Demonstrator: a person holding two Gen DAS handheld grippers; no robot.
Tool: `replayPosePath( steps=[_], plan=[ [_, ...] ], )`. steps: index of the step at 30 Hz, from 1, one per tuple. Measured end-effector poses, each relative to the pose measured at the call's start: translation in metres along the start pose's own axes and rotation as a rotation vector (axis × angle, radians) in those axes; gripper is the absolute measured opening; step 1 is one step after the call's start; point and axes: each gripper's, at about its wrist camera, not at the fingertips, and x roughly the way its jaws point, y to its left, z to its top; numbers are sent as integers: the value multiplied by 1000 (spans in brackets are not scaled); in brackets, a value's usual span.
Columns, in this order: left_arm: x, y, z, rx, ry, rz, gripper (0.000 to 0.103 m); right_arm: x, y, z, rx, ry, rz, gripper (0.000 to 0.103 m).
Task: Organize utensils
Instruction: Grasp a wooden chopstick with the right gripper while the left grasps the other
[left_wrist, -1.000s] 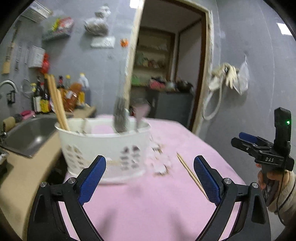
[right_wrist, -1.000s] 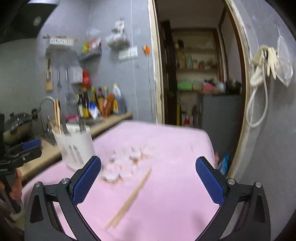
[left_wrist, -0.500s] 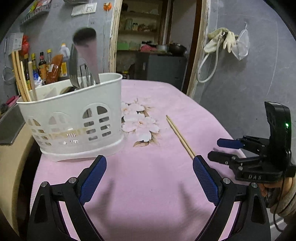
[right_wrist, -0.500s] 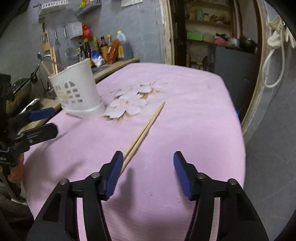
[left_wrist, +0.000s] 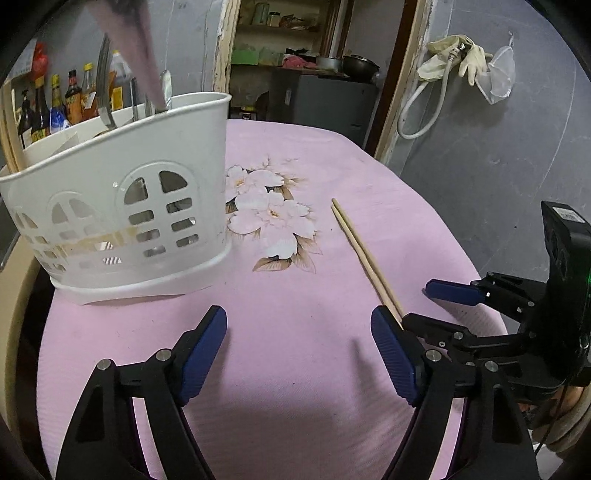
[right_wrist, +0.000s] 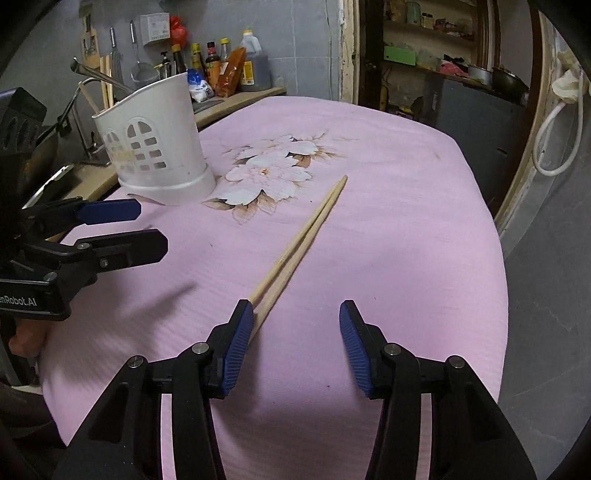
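Both my claws have dropped toward the pink counter (right_wrist: 388, 229) since a second ago. My right claw (right_wrist: 295, 328) has just been narrowing; it's released, nothing pinched, its left pad beside the near ends of the chopsticks (right_wrist: 303, 236). My left claw (left_wrist: 297, 354) hangs empty by the holder (left_wrist: 122, 206). I'd judge the pickup comes next.

The table is covered by a matt pink cloth (right_wrist: 388, 221) with fine ribs. The chopsticks (right_wrist: 306, 236) are made of pale bare wood. The holder (left_wrist: 110, 206) is made of smooth white plastic.
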Motion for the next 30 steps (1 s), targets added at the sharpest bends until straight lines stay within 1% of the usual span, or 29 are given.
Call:
replayPosePath(
  steps=[5, 7, 8, 9, 10, 11, 12, 14, 17, 19, 20, 21, 24, 29, 30],
  plan=[
    [0, 3, 2, -15, 5, -11, 75, 7, 1, 1, -12, 21, -24, 47],
    [1, 2, 4, -24, 13, -22, 71, 9, 2, 4, -22, 22, -45, 46],
    [2, 1, 5, -26, 18, -29, 69, 11, 2, 5, -28, 22, -57, 40],
    [3, 0, 6, -25, 24, -37, 66, 13, 1, 6, -29, 21, -62, 29],
    [4, -1, 7, -24, 27, -42, 64, 13, -1, 7, -30, 19, -66, 23],
    [5, -3, 8, -20, 33, -48, 61, 14, -4, 7, -27, 19, -69, 14],
    [7, -5, 10, -18, 39, -54, 59, 13, -8, 7, -22, 17, -72, 9],
    [13, -7, 14, -23, 63, -84, 55, 11, -16, 5, -5, 12, -71, 6],
    [24, -14, 21, -28, 104, -123, 48, 5, -29, -1, 17, -7, -94, 5],
    [34, -19, 28, -23, 132, -133, 45, -1, -37, -6, 28, -17, -110, 4],
    [39, -21, 31, -21, 148, -138, 41, -4, -41, -8, 33, -21, -117, 4],
    [44, -23, 34, -20, 161, -142, 38, -6, -44, -9, 36, -22, -123, 4],
    [61, -27, 43, -27, 207, -147, 34, -16, -54, -18, 53, -26, -139, 4],
    [76, -28, 58, -33, 227, -140, 31, -28, -61, -27, 64, -30, -156, 4],
    [79, -28, 59, -36, 231, -137, 28, -29, -61, -27, 65, -29, -156, 4]
  ],
)
